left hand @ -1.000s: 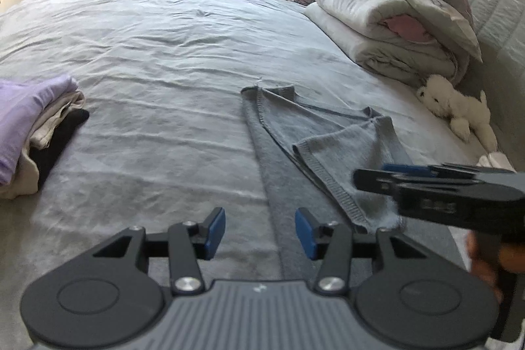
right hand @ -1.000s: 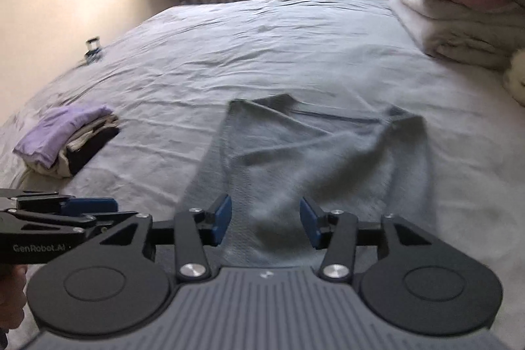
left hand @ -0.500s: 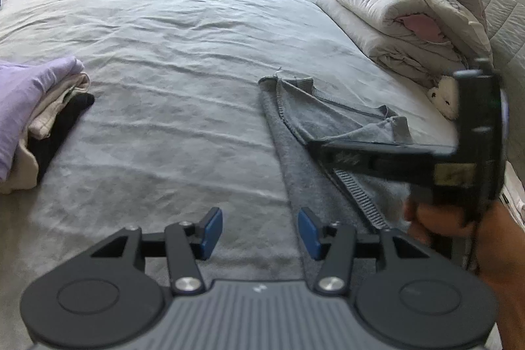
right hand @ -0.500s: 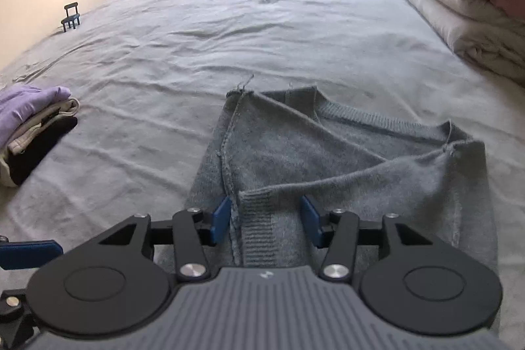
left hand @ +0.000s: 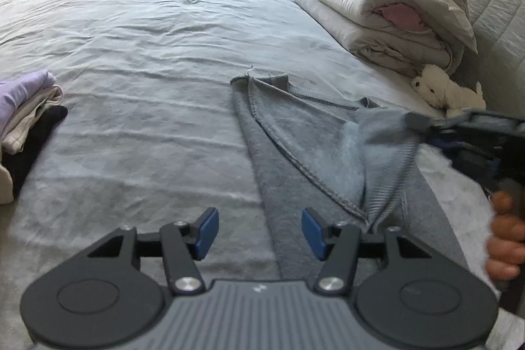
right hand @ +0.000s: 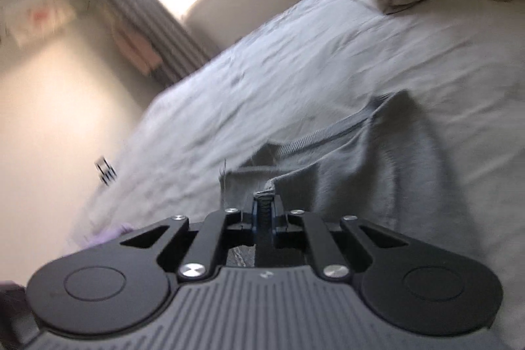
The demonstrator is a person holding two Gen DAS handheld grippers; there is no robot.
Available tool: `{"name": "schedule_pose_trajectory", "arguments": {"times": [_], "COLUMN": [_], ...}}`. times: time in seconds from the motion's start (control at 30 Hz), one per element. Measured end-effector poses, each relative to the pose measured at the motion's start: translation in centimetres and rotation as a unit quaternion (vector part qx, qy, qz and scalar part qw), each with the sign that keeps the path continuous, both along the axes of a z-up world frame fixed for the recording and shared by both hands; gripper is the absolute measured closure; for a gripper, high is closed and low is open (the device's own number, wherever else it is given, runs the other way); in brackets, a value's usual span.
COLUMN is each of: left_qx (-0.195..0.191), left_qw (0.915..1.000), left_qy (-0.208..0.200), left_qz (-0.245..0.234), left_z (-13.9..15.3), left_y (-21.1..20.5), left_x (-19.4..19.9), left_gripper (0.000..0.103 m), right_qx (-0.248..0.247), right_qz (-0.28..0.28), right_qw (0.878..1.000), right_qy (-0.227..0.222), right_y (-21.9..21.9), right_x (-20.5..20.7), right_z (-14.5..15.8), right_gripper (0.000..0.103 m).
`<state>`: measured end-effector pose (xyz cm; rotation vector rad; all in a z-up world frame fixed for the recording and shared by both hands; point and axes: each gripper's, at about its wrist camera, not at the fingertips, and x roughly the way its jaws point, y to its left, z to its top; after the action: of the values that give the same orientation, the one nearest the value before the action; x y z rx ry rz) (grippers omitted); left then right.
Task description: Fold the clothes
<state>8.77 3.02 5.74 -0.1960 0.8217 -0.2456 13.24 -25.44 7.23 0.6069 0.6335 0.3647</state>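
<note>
At centre frame on the bed (left hand: 164, 31), the grey sweater's (left hand: 295, 153) ribbed hem is pinched and lifted by the right gripper (right hand: 264, 212), apparently for folding over; the left gripper (left hand: 259, 230) is held wide apart, empty, just beside its edge.

The bed (left hand: 147, 54) lies bare and wide from the stack (left hand: 23, 117) at its left edge across to the sweater (left hand: 295, 153), leaving easy passage there and on toward the far wall. On the right, the duvet (left hand: 377, 12) and plush dog (left hand: 446, 91) crowd the headboard side. The right gripper (left hand: 423, 123), clamped on a lifted sweater flap, bars the near right. The left gripper (left hand: 259, 232) has its fingers spread over the sweater's left edge.
</note>
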Motion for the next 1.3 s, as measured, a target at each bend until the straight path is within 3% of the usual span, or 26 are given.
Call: {"name": "schedule_pose_trajectory", "arguments": {"times": [0.23,0.47,0.77,0.97,1.03,1.3], "left_qx": [-0.004,0.003,0.021,0.023,0.024,0.024], "left_qw": [1.0000,0.9999,0.9994,0.9994,0.9994,0.9993], "left_qy": [-0.002,-0.010,-0.017,-0.017,-0.014,-0.012], "left_qz": [0.006,-0.001,-0.023,-0.021,-0.022,-0.027], "left_z": [0.1,0.2,0.0,-0.1,-0.2,-0.4], "left_y": [0.3,-0.1,-1.4,-1.5,-1.6,-1.9], "left_x": [0.0,-0.1,-0.4,-0.5,-0.4,-0.5], "left_gripper": [0.045,0.045,0.045,0.045,0.045,0.045], "right_qx": [0.057,0.062,0.061,0.000,-0.026,-0.129], "right_qz": [-0.028,-0.036,-0.074,-0.127,-0.103,-0.007], "right_qw": [0.998,0.997,0.994,0.988,0.991,0.990], "right_qy": [-0.015,-0.014,0.051,0.093,0.085,0.053], "right_y": [-3.4,-4.0,-6.3,-8.3,-7.0,-1.9], "right_x": [-2.9,-3.2,-3.1,-4.4,-4.0,-2.5], "right_z": [1.8,2.1,-1.0,-2.7,-2.6,-2.0], "right_gripper": [0.094,0.094,0.094,0.094,0.084,0.078]}}
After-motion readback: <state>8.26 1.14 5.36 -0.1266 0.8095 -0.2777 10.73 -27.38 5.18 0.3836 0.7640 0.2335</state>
